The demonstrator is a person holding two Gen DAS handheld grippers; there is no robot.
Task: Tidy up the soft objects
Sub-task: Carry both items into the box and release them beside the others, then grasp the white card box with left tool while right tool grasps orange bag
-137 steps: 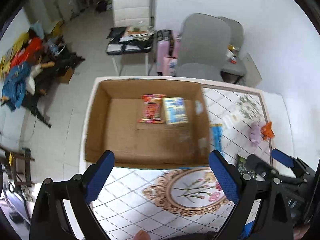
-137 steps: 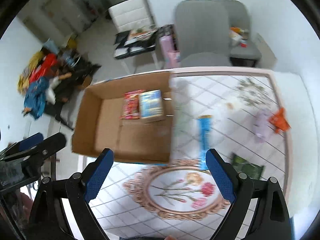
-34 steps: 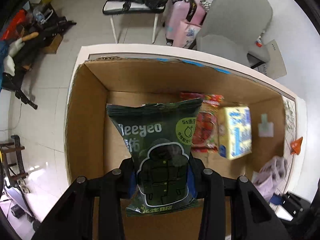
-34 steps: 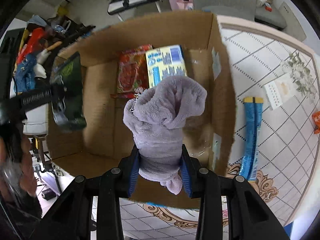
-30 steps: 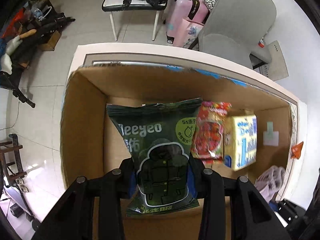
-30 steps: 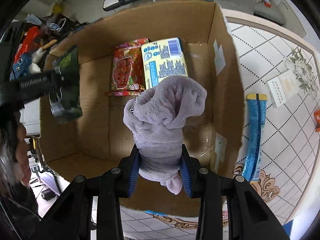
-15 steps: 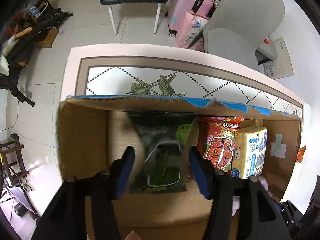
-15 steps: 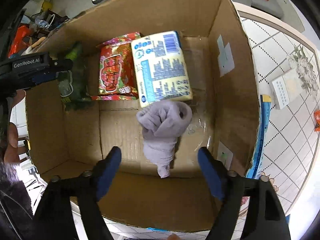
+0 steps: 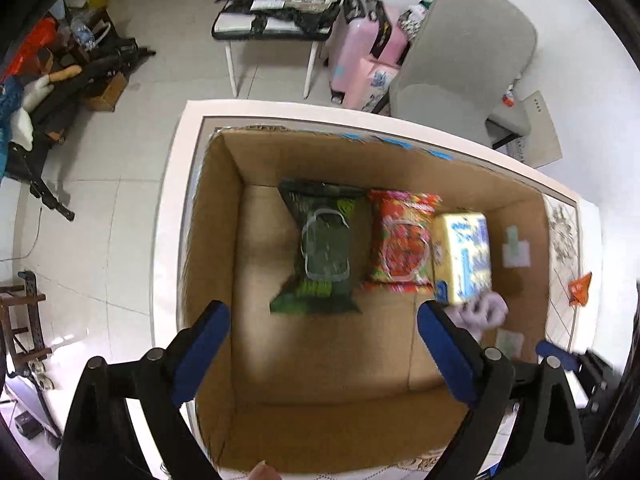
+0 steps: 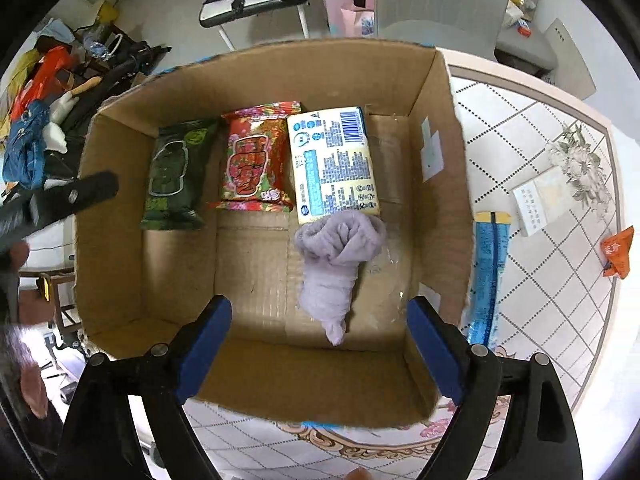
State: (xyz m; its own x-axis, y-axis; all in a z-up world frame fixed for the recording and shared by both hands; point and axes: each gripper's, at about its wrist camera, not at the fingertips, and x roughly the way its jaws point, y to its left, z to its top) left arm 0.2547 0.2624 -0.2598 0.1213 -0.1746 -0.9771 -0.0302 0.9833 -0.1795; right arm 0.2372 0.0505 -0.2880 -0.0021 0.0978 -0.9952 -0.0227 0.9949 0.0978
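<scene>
A cardboard box [image 9: 216, 208] [image 10: 452, 152] stands on the table. Inside lie a dark green packet [image 9: 324, 248] [image 10: 176, 176], a red packet [image 9: 402, 248] [image 10: 256, 164], a yellow-and-blue tissue pack [image 9: 464, 256] [image 10: 334, 170] and a rolled lilac cloth [image 9: 480, 314] [image 10: 336, 264]. My left gripper [image 9: 322, 354] is open and empty above the box, near the green packet. My right gripper [image 10: 320, 346] is open and empty above the box, just short of the lilac cloth.
On the tiled tabletop right of the box lie a blue tube packet [image 10: 486, 276], a white pack [image 10: 540, 200] and an orange wrapper [image 10: 618, 252] [image 9: 580, 288]. Grey chairs [image 9: 464, 52], a pink suitcase [image 9: 368, 64] and floor clutter [image 10: 44, 92] stand beyond the table.
Both grippers have opened and let go: the green packet and the lilac cloth now lie on the box floor. Both grippers have pulled back from them.
</scene>
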